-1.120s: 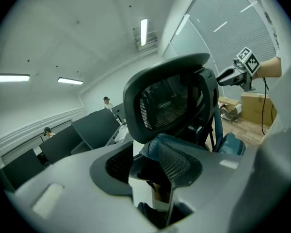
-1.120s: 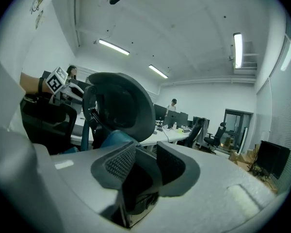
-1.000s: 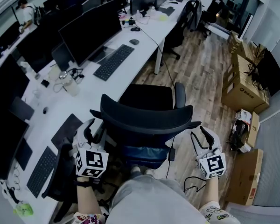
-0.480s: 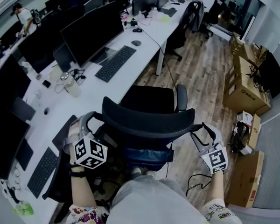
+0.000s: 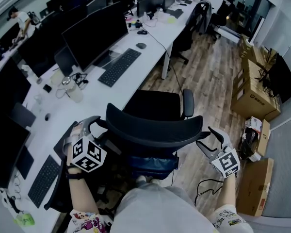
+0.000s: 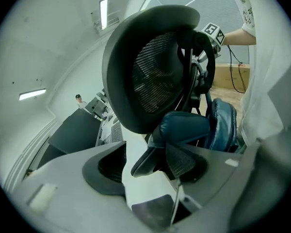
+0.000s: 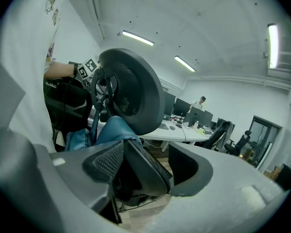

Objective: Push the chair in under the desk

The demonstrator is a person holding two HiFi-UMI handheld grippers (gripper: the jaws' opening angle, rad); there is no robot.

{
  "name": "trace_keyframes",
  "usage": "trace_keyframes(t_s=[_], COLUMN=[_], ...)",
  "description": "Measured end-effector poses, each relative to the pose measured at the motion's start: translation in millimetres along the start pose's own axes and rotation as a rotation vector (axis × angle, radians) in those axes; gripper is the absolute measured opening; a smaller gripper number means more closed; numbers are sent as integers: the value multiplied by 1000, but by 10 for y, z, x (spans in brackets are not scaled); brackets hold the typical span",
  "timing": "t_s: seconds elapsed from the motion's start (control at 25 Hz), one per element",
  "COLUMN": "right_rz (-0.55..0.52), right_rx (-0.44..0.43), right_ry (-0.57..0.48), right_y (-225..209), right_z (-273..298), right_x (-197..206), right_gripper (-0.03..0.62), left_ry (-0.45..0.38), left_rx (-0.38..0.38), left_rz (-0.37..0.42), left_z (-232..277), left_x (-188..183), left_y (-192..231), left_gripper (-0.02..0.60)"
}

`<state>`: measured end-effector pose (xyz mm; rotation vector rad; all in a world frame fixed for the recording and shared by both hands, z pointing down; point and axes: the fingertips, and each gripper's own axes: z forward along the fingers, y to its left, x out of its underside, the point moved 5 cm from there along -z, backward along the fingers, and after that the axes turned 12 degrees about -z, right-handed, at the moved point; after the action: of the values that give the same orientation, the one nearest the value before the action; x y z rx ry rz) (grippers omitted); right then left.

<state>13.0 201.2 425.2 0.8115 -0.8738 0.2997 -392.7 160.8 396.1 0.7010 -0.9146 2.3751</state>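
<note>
Left gripper [image 5: 89, 125] and right gripper [image 5: 209, 140], fingers just opened wide astride the chair [image 5: 153, 130] back's ends, holding nothing; push evenly toward bench [image 5: 136, 62]

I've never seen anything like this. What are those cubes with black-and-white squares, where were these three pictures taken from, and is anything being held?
There is no robot here. A person holds a hand tool with a two-jaw claw in each hand, and the patterned cubes are part of those tools. The head view comes from a camera on the person's head, looking down at the left claw, the right claw and a black office chair beside a white desk. The desk carries monitors and keyboards. The other two pictures come from a camera riding on each claw. One shows the chair's left armrest between its jaws, the other the right armrest. Both claws have just been opening and grip nothing.
</note>
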Motion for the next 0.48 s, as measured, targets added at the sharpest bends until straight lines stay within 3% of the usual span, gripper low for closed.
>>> trace_keyframes(t_s=[0.04,0.12,0.48], right_rz=[3,7,0], right_rx=[-8,-21,-81], right_ry=[-4,-9,47], right_y=[0,-7,55], right_z=[5,17,100], right_x=[-3,-17,44], right_gripper=[293,293,293], left_ry=[3,17,111], left_rx=[13,41,69], left_rz=[1,9,138], left_z=[-2,6,288], left_x=[2,26,183], left_y=[2,7,-99], left_gripper=[261,327,301])
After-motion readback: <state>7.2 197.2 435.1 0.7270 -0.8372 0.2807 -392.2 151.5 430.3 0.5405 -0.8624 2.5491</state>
